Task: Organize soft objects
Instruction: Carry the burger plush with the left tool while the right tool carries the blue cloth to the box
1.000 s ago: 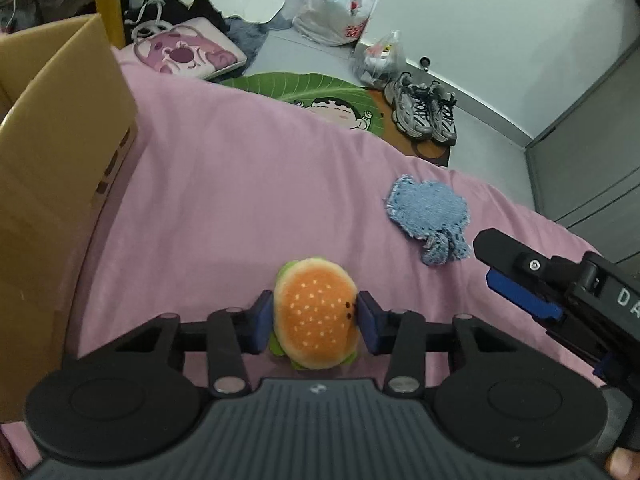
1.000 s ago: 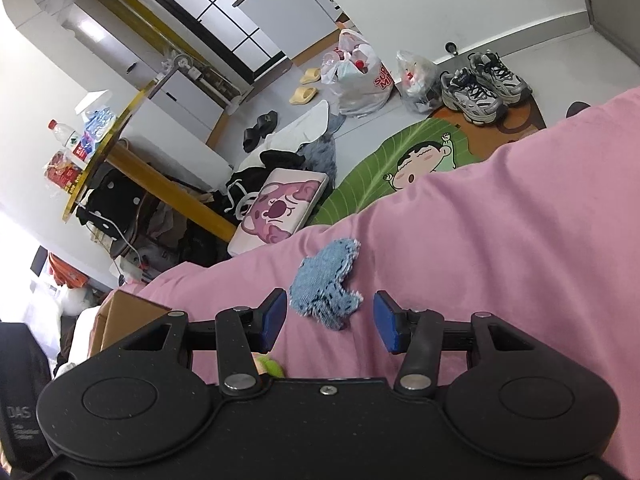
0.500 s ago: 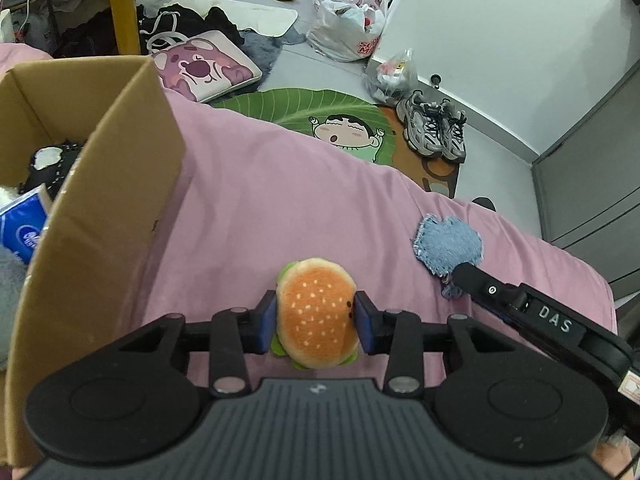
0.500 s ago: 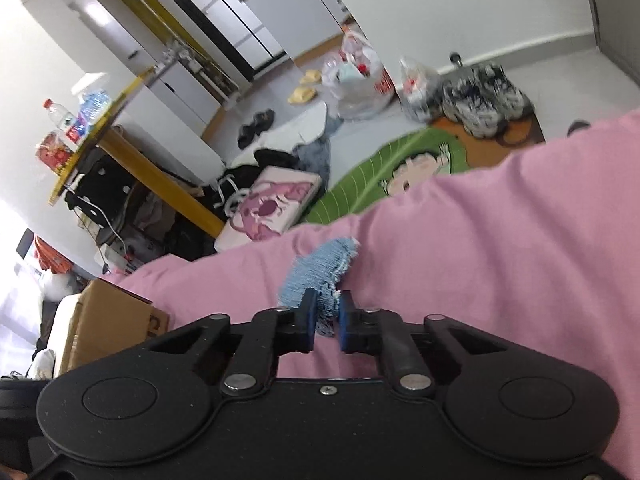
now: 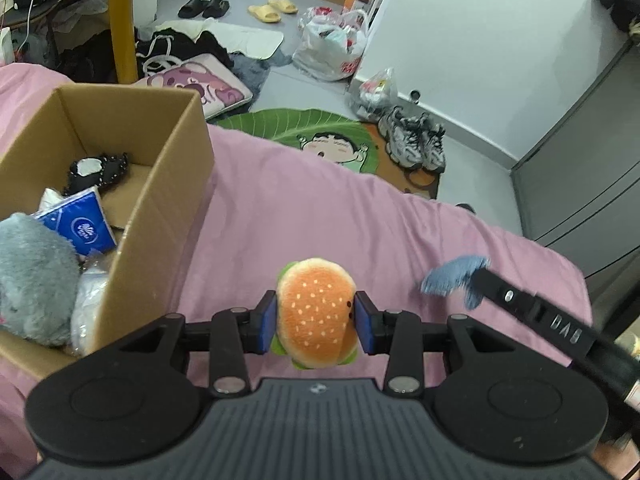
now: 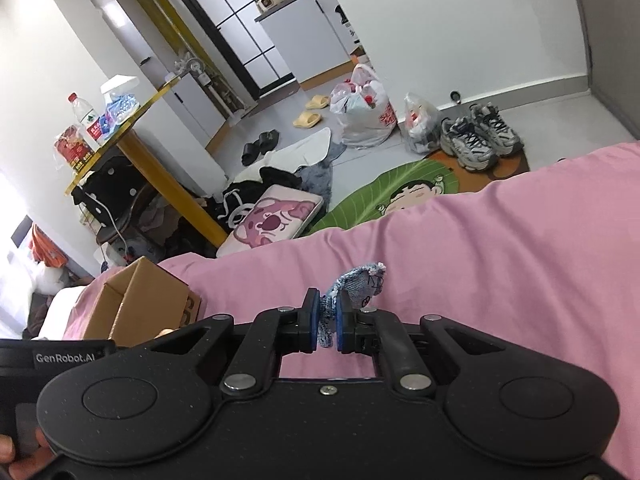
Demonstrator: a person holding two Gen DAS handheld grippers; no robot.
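On the pink bed (image 5: 304, 208), an open cardboard box (image 5: 160, 184) stands to my left, holding one grey plush (image 5: 32, 276), one blue tissue pack (image 5: 82, 230) and one black-and-white soft item (image 5: 96, 168). My left hand-held gripper (image 5: 316, 322) hangs above the sheet just right of the box, its blue pads clamped on either side of one burger plush (image 5: 314, 312), bun top facing the camera. The box's near wall stands between the burger and the box's inside. My right hand-held gripper (image 6: 328, 322) reaches in from the right, its pads pinched together on one small blue denim-like cloth (image 6: 358, 286), which sticks up ahead of the fingers, lifted clear of the sheet. Beyond the bed, the floor carries one green cartoon rug (image 6: 400, 192), one pair of sneakers (image 5: 416, 142), two plastic bags (image 6: 364, 114) and one pink cushion (image 6: 276, 220).
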